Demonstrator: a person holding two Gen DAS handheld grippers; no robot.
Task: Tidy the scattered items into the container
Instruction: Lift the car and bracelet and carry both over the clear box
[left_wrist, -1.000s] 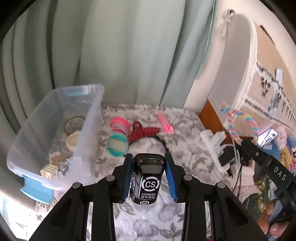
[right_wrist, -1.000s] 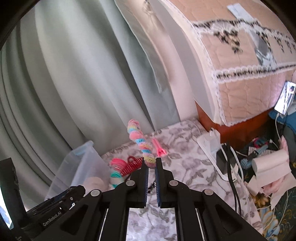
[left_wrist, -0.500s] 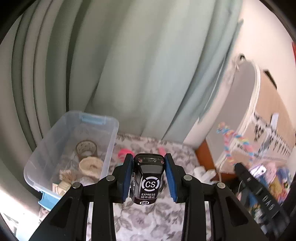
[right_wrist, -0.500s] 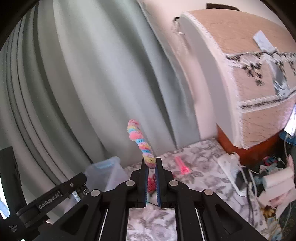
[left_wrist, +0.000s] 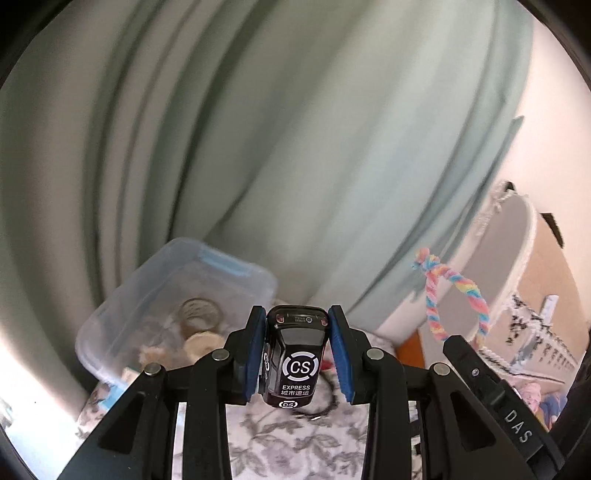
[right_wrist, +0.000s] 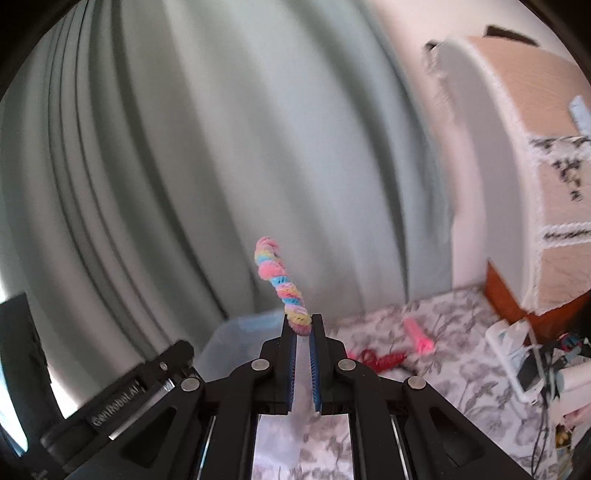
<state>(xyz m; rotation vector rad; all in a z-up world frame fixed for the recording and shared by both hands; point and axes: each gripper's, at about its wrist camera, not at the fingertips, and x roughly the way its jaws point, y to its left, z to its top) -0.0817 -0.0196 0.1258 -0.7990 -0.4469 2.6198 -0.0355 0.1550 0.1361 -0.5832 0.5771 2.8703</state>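
My left gripper (left_wrist: 297, 321) is shut on a small black toy car (left_wrist: 295, 358) marked CS EXPRESS, held in the air above the flowered cloth. Ahead and left of it stands the clear plastic bin (left_wrist: 236, 273) with tape rolls and small items inside. My right gripper (right_wrist: 303, 321) is shut on a twisted rainbow rope loop (right_wrist: 277, 277), which sticks up from its tips. In the left wrist view the rainbow rope loop (left_wrist: 447, 288) hangs at the right, above the right gripper's body. A red coiled item (right_wrist: 384, 360) and a pink comb (right_wrist: 417, 334) lie on the cloth.
A pale green curtain (left_wrist: 295, 129) fills the background. A padded headboard with lace trim (right_wrist: 535, 184) stands at the right. A white power strip with plugs and cables (right_wrist: 517, 354) lies at the cloth's right edge. The bin's rim (right_wrist: 251, 325) shows just beyond the right gripper.
Both grippers have risen and swung toward the bin, each still holding its item. The cloth's scattered items have dropped low in the views and the curtain fills more of them.
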